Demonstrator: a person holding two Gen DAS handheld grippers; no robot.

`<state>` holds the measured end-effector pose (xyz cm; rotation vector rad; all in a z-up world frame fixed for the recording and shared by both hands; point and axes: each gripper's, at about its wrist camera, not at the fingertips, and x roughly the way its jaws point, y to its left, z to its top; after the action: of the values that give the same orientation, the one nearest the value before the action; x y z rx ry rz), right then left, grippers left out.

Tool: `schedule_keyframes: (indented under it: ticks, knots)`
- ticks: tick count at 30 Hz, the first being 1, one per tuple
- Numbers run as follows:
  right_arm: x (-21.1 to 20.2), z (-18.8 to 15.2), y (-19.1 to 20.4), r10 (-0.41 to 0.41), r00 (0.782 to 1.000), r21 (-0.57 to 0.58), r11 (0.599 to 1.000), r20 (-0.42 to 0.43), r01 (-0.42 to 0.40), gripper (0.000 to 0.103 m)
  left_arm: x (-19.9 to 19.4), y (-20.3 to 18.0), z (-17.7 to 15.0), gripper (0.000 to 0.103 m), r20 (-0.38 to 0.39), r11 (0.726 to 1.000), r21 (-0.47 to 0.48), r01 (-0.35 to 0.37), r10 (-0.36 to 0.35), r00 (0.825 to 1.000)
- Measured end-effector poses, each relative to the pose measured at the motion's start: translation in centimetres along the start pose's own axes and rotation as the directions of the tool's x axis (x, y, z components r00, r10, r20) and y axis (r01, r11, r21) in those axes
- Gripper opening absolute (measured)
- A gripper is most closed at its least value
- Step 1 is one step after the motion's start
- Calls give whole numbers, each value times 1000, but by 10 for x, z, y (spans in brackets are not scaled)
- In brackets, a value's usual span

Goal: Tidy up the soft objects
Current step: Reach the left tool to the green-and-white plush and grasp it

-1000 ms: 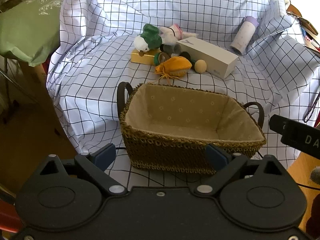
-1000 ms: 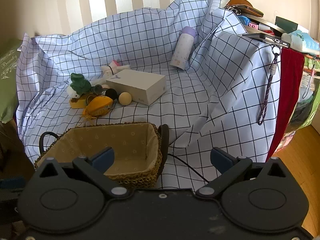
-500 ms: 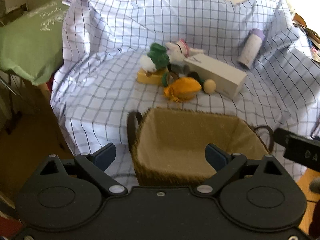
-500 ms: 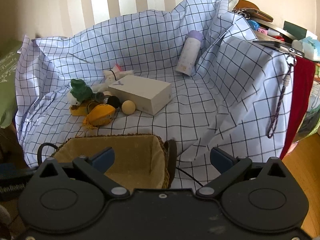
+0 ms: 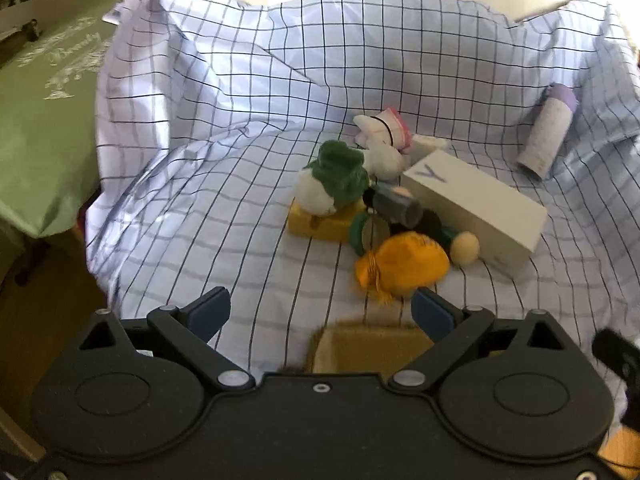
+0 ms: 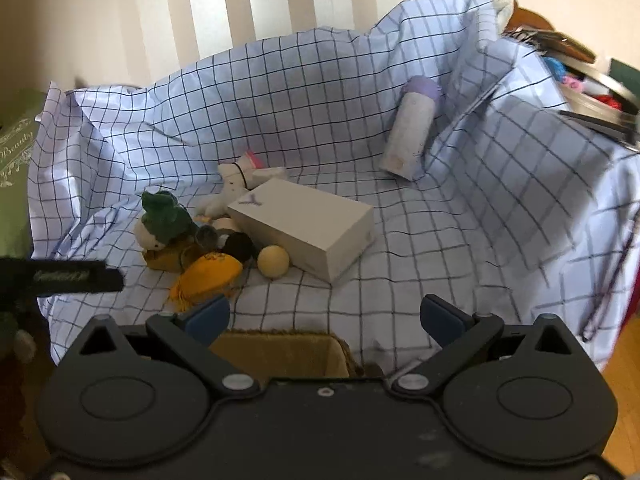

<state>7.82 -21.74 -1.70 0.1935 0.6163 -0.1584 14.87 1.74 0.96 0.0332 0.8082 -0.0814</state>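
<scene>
Both the left tongs (image 5: 320, 314) and the right tongs (image 6: 324, 316) stand wide and empty above the basket (image 5: 368, 346), facing the yellow pouch (image 5: 404, 266) and toys on the checked cloth (image 5: 224, 208).

left gripper (image 5: 320, 312): jaws wide apart, nothing between | right gripper (image 6: 324, 316): jaws wide apart, nothing between

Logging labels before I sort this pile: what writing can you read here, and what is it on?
"Beauty": white script on the green cloth; the smaller ornament around it is not readable.
"Y": purple mark on the white box.
White lettering on the black bar at the left edge of the right wrist view: too blurred to read.
Marks on the yellow pouch: too small to read.
Bottle: no legible text.
</scene>
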Motion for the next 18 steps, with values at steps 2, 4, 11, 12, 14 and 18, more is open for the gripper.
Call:
schedule_keyframes:
  ticks: [2,4,11,12,14,18]
  knots:
    - [9,6,0,10,1000,11,1000,-5,-10,102,16,1,13,94,-14,1000,-10,1,-1,1000]
    - [18,11,1,11,1000,5,1000,-13,-11,102,31,2,25,94,-24,1000,-22,1,-1,1000]
    - [53,29,12,28,999,-44,999,-45,-30,102,79,3,59,95,-46,998,-60,-22,19,999]
    - [58,31,15,28,998,-57,998,-49,-30,102,85,3,63,95,-49,998,-66,-22,18,999]
    - [68,37,20,27,998,-79,996,-54,-31,102,93,2,68,95,-47,997,-75,-27,24,999]
    - [87,48,30,31,998,-113,993,-57,-37,102,109,2,80,95,-37,995,-97,-32,29,999]
